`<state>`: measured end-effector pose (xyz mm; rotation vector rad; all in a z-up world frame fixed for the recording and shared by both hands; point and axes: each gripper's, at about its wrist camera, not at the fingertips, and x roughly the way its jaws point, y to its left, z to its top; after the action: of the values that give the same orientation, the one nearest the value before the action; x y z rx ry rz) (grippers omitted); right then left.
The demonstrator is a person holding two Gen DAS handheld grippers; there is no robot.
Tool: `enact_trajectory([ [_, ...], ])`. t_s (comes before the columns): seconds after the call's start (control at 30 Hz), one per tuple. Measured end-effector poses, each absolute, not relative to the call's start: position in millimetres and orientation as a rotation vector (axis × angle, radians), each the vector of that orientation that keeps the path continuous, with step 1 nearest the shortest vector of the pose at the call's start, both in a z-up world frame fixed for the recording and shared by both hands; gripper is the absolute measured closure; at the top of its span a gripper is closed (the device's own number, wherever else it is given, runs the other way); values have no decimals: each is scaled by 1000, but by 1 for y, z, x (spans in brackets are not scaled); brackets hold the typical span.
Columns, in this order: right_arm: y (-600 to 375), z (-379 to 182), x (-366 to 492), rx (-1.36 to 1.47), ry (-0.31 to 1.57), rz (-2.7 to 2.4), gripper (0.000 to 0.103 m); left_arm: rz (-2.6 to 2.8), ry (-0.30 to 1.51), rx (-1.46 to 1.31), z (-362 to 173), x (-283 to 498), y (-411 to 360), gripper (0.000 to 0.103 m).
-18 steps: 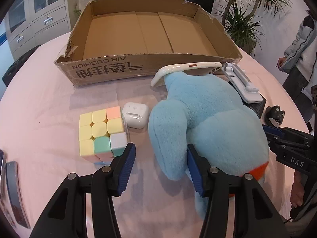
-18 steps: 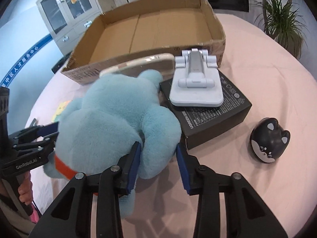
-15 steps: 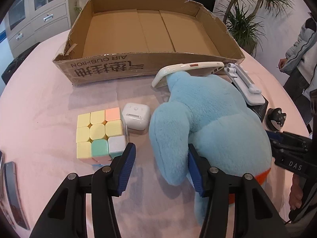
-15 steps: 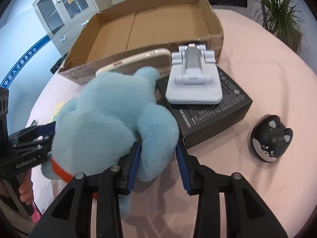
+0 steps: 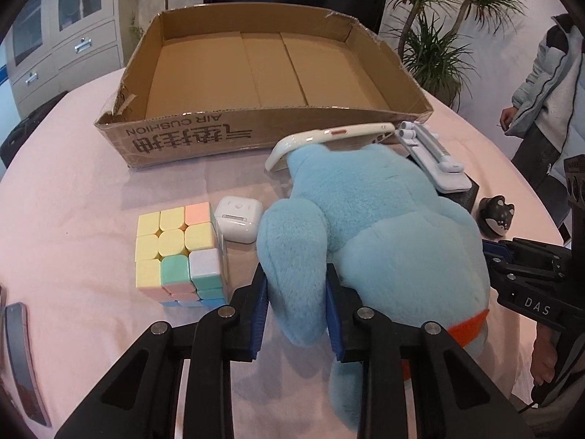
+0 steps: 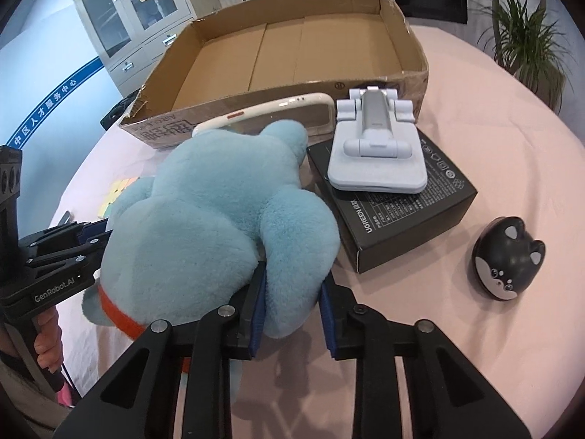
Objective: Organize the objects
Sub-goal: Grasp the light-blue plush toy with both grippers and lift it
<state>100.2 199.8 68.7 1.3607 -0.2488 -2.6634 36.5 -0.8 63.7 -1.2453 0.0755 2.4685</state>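
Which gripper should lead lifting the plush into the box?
Neither alone: left gripper and right gripper each pinch a limb of the blue plush. Lift together toward the cardboard box.

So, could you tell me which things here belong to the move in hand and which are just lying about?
In hand:
- blue plush toy, each gripper shut on a limb: left gripper, right gripper
- cardboard box, likely destination

Lying about:
- pastel cube
- white earbud case
- phone
- white stand on black box
- black cat figure

Fluffy blue plush toy [image 5: 384, 226], matt corrugated cardboard box [image 5: 234, 135], glossy white plastic earbud case [image 5: 238, 218].
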Motion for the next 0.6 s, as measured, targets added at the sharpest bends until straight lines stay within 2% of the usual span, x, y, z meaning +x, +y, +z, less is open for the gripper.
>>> enact_trajectory([
  [0.3,184,96,121,1258,-139,-2692,81,2508,21,-1122,84,70,-15,79],
  [0.6,176,120,136,1126,-109,-2717,81,2571,-7,-945,117,90,-23,79],
])
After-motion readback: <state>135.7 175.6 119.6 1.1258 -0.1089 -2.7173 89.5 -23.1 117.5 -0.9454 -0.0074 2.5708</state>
